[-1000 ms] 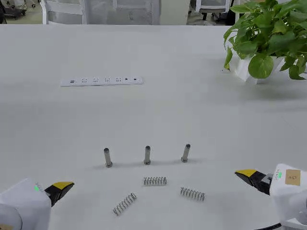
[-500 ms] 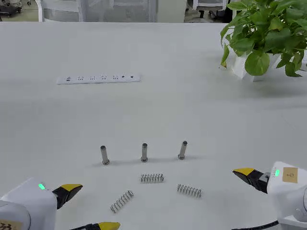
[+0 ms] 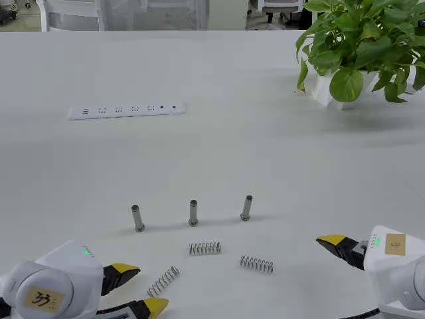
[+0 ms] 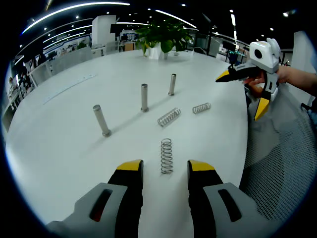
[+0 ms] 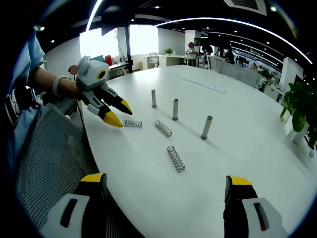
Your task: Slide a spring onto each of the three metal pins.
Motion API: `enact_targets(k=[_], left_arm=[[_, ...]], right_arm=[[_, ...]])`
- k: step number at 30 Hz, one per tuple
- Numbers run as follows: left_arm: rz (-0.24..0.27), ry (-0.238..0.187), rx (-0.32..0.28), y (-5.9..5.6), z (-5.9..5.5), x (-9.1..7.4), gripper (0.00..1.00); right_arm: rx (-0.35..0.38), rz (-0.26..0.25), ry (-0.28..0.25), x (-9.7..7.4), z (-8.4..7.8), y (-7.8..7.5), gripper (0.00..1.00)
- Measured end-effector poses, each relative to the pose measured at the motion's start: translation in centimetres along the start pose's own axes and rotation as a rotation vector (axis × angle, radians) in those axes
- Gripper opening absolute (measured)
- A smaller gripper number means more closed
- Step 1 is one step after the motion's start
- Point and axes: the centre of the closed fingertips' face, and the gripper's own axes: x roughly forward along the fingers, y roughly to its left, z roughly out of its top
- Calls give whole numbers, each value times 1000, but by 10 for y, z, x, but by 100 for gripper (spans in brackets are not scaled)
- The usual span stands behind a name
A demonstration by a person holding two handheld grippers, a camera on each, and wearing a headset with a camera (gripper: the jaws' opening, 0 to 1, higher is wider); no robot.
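left hand-held gripper (image 3: 152, 287) now nearer the leftmost spring (image 3: 163, 281)

Pins: left pin (image 3: 137, 218), middle pin (image 3: 193, 212), right pin (image 3: 246, 208), a row mid-frame.
Springs: left spring (image 3: 163, 281), middle spring (image 3: 204, 248), right spring (image 3: 256, 264), below, nearer me.
Power strip (image 3: 126, 109): upper left.
Plant (image 3: 358, 40): upper right.

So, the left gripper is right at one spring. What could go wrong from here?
1. The spring lies flat on the smooth table, just ahead of the open left gripper. Its fingers could push it away, or pinch it so it pops out.
2. The pins stand upright in a close row. While fitting a spring on one, the fingers might knock a neighbour. I cannot tell if they are fixed.
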Motion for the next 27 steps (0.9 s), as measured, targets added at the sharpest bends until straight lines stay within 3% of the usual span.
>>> enact_targets(k=[10,19,27], left_arm=[[21,35,17,-1,-4,4,20],[49,52,14,1,-8,6,16],[69,76,63,4,-10,6,12]], right_arm=[[11,-4,-2,-1,-1,1,99],[12,1,-1,-1,-1,2,99],[11,6,2,0,-1,4,99]])
